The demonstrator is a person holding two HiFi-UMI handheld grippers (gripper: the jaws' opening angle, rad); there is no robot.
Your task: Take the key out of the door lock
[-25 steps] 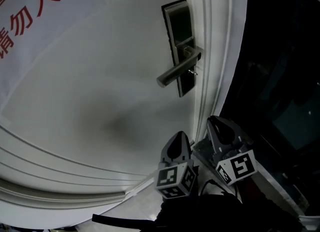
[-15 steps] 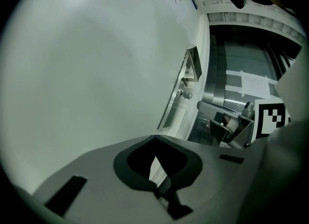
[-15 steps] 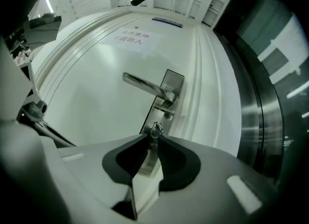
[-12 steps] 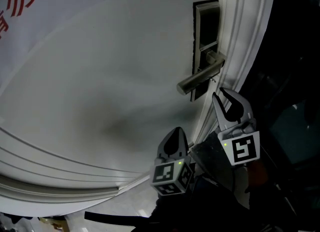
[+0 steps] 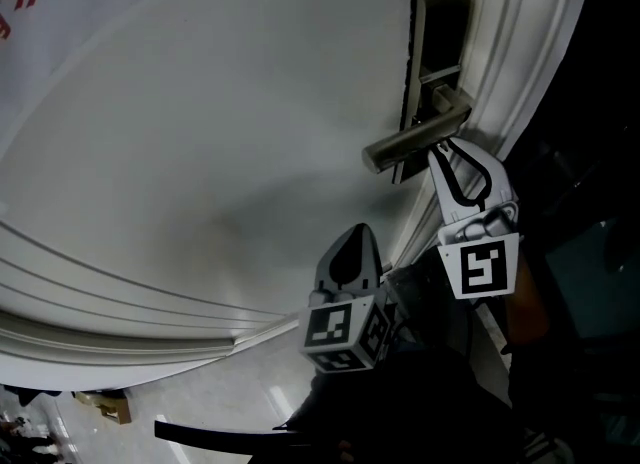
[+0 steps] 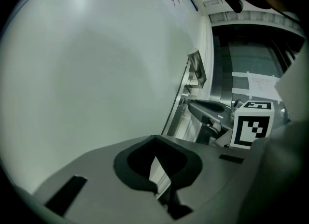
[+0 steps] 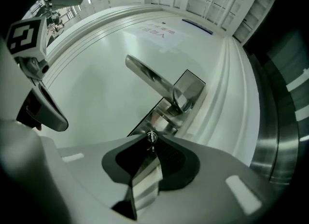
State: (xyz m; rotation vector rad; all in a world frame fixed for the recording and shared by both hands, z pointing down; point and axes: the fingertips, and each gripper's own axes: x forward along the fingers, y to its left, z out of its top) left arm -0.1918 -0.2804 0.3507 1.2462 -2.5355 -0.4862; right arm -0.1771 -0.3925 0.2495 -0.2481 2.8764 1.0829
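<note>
A white door [image 5: 200, 152] carries a dark lock plate [image 5: 440, 22] with a metal lever handle [image 5: 415, 140]. In the right gripper view the small metal key [image 7: 151, 136] sticks out of the plate [image 7: 190, 89] under the lever [image 7: 149, 80]. My right gripper [image 5: 443, 149] is just below the handle, its shut tips [image 7: 152, 141] at the key; the frames do not show whether it is pinched. My left gripper [image 5: 357, 232] hangs lower and to the left, shut and empty [image 6: 154, 138], close to the door face.
The door frame's moulding [image 5: 520, 42] runs right beside the lock. Beyond it on the right lies a dark doorway area [image 5: 600, 202]. Raised curved trim [image 5: 150, 302] crosses the lower door. A small box [image 5: 110, 407] sits on the floor at the bottom left.
My right gripper has risen from below the lock up to the handle and key. The view has shifted, so the lock sits higher and further right. The left gripper barely moved.
</note>
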